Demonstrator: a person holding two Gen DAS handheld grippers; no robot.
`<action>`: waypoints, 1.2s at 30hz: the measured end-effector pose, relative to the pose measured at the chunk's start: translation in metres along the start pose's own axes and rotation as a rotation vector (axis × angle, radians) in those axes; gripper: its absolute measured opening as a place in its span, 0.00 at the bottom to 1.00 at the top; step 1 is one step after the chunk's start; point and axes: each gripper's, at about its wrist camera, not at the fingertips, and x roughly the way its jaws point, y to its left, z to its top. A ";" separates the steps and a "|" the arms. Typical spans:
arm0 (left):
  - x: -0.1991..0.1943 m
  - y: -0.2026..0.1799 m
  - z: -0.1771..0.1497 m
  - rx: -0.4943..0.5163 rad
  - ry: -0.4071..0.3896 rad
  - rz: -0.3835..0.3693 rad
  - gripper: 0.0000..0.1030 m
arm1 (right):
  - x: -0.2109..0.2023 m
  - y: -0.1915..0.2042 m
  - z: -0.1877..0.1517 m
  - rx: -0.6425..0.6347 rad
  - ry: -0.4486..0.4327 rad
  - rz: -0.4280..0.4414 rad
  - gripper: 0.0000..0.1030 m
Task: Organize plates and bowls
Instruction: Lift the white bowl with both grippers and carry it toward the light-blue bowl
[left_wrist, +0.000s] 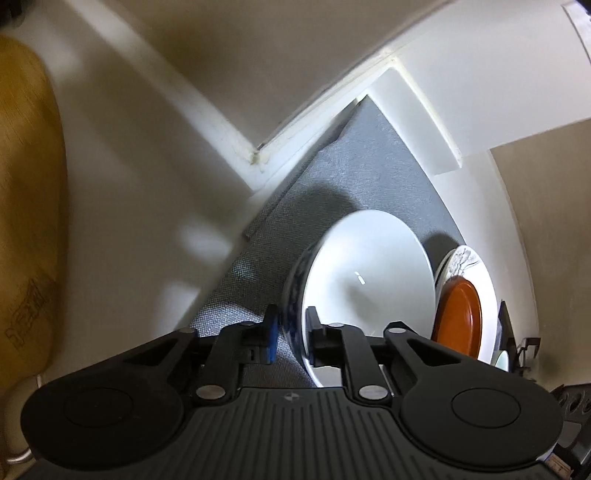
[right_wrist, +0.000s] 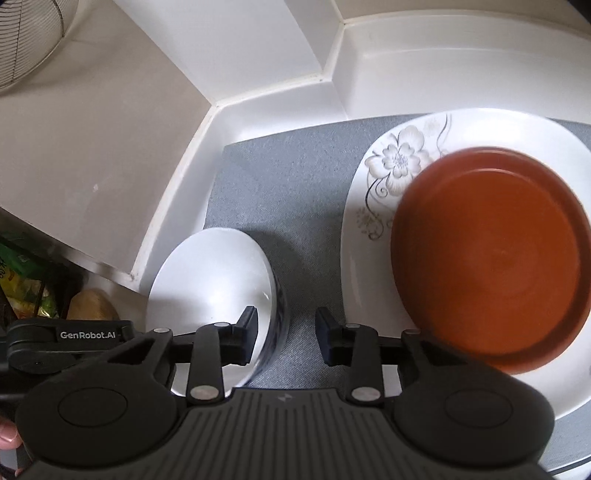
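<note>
White bowl (left_wrist: 365, 280) with blue-patterned outer wall sits on the grey mat (left_wrist: 362, 162) in the left wrist view, its near rim clamped by the left tongs (left_wrist: 291, 332): one finger outside the wall, the other inside the bowl. Just right of it, an orange-brown plate (left_wrist: 460, 317) lies on a white floral plate (left_wrist: 469, 264), both partly cut off by the bowl. White ledge (left_wrist: 417, 110) borders the mat's far corner. Right wrist view: right tongs (right_wrist: 286, 332) stand released, nothing gripped, gap over bare mat (right_wrist: 291, 192) between the two stacks. Same bowl (right_wrist: 214, 280) at lower left, behind the left finger. Orange-brown plate (right_wrist: 495, 258) rests on the floral plate (right_wrist: 388, 166) at right, covering most of it, flower print showing at the upper left.
</note>
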 end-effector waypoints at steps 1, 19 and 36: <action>-0.003 -0.003 -0.002 0.021 -0.008 0.013 0.14 | 0.000 0.001 -0.001 -0.007 0.000 0.008 0.22; -0.041 -0.104 -0.030 0.276 -0.019 0.028 0.13 | -0.103 -0.024 -0.005 0.058 -0.176 0.004 0.12; 0.048 -0.311 -0.111 0.683 0.192 0.001 0.13 | -0.219 -0.199 -0.027 0.355 -0.450 -0.192 0.12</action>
